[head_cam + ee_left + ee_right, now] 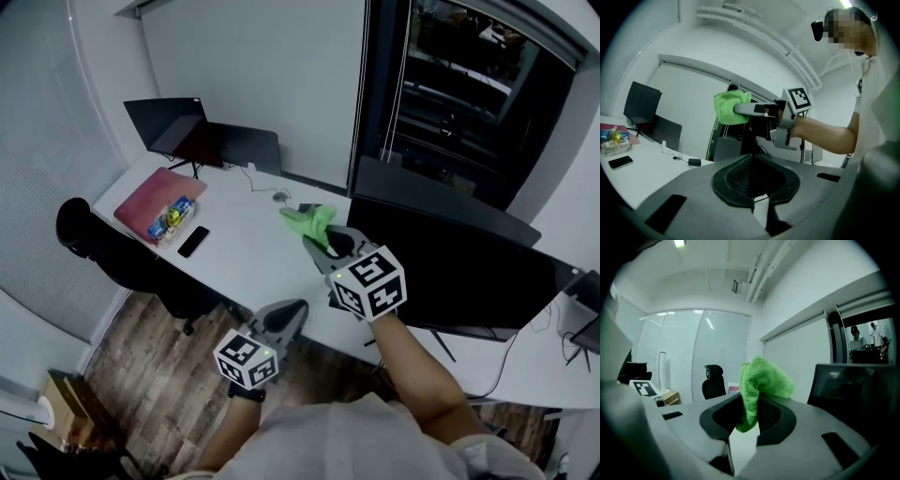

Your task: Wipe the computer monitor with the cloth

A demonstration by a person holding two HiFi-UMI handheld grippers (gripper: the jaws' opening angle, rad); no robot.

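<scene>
Since the wiping doesn't look started yet, the right tongs pinch the fuzzy green microfibre cloth bunched at their tips, ready for the big black flat monitor just to their right. The left tongs hang back, pressed together, empty.

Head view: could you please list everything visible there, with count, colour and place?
desk: one, white, centre.
monitor: one, black, right, nearest.
far screens: two, dark, desk's far-left end.
cloth: one, green, held above desk.
phone: one, black, desk's left edge.
mat: one, dark pink, beside phone.
small container: one, colourful contents, at mat's edge.
chair: one, black, left of desk.
cardboard box: one, brown, floor, lower left.
left hand-held gripper: one, grey, shut, empty, by desk's front edge.
right hand-held gripper: one, grey, shut on cloth, over desk.
</scene>
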